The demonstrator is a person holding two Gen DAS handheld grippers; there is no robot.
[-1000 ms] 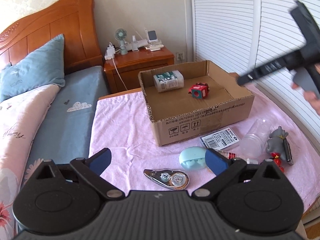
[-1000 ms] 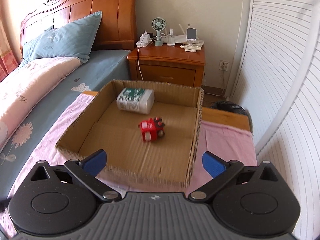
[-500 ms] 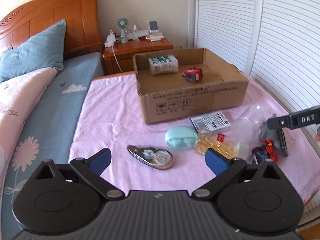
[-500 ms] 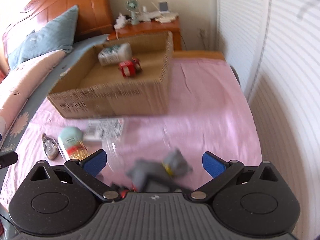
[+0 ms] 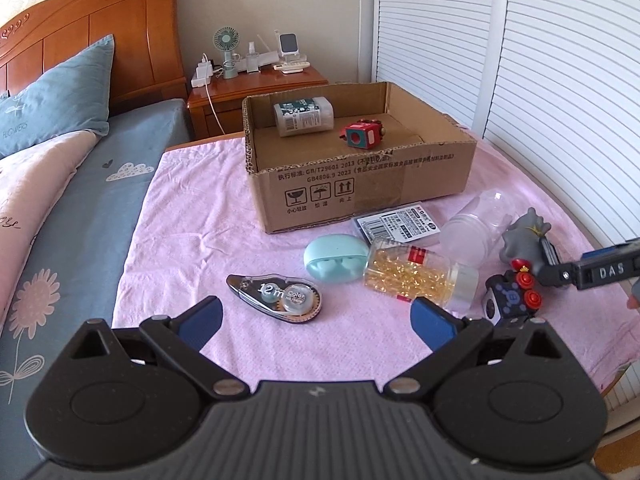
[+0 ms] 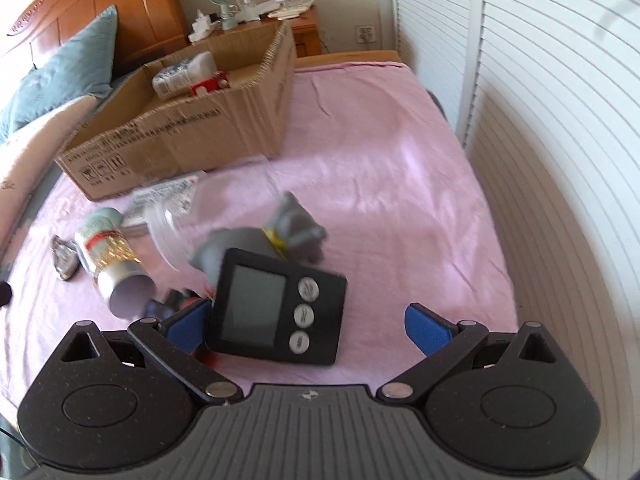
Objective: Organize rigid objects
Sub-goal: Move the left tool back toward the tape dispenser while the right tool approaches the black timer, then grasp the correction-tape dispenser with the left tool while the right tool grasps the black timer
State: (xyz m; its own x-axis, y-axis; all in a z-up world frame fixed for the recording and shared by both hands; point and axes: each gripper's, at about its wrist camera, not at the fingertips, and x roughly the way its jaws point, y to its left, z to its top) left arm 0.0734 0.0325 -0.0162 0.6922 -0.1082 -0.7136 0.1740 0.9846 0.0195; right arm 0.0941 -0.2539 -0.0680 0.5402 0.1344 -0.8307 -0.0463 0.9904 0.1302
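An open cardboard box (image 5: 360, 184) on the pink cloth holds a white bottle (image 5: 303, 119) and a red cube toy (image 5: 363, 135). In front of it lie a correction tape (image 5: 276, 298), a mint earbud case (image 5: 335, 258), a capsule bottle (image 5: 420, 276), a barcode card (image 5: 396, 226), a clear cup (image 5: 476, 224), a grey figurine (image 5: 524, 238) and a dark cube toy (image 5: 512, 300). My left gripper (image 5: 316, 320) is open above the near cloth. My right gripper (image 6: 306, 326) is open, low around a black timer (image 6: 276, 306) that leans on the figurine (image 6: 292, 224).
A bed with pillows (image 5: 52, 92) runs along the left. A wooden nightstand (image 5: 256, 88) with a fan and chargers stands behind the box. White louvred doors (image 5: 540, 80) line the right side, close to the table edge.
My right gripper has swung from above the box down to the right-hand pile and now straddles the black timer. My left gripper has drawn back and tilted down a little.
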